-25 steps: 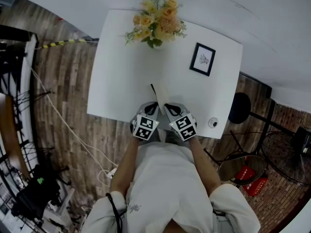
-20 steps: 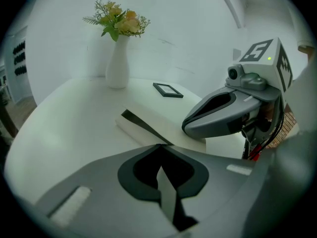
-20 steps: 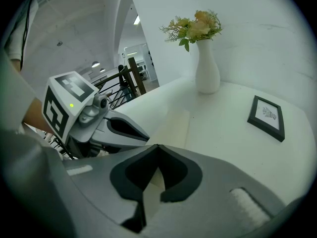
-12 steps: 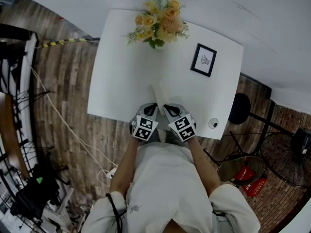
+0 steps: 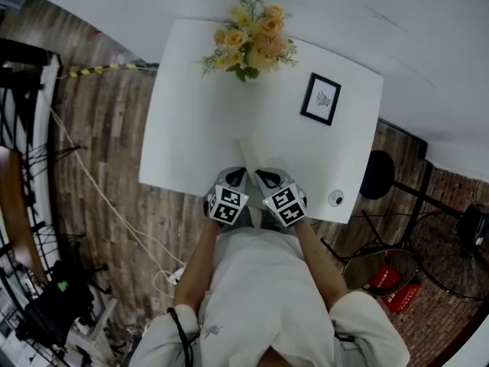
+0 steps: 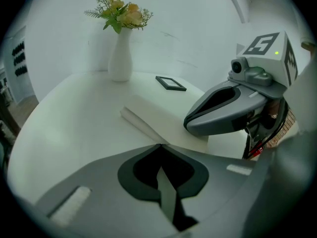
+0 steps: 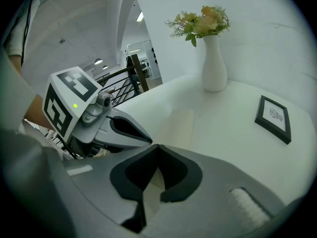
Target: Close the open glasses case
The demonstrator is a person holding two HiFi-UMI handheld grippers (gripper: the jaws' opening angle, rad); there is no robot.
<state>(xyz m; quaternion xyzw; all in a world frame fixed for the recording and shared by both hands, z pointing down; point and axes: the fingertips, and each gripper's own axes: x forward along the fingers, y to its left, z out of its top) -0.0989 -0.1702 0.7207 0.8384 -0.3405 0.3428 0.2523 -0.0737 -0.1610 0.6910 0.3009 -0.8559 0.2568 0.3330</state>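
The glasses case [image 5: 250,153] is a pale, flat oblong on the white table [image 5: 187,128], just beyond both grippers. It lies flat with no dark opening showing, as the left gripper view [image 6: 158,114] and the right gripper view [image 7: 176,127] also show. My left gripper [image 5: 239,173] and right gripper [image 5: 259,175] sit side by side at the table's near edge, tips pointing at the case's near end. Both are shut with nothing between the jaws. The left gripper's [image 6: 158,145] camera sees the right gripper's body at its right. The right gripper [image 7: 157,146] has the left one at its left.
A white vase of yellow and peach flowers [image 5: 248,37] stands at the table's far side. A black picture frame [image 5: 320,99] lies at the right. A small round object [image 5: 335,198] sits on the near right corner. A black stool [image 5: 376,173] stands beside the table.
The dark line along the case's left edge, seen a second ago, is gone; the case now looks flat and pale. Both grippers have drawn back slightly toward the person.
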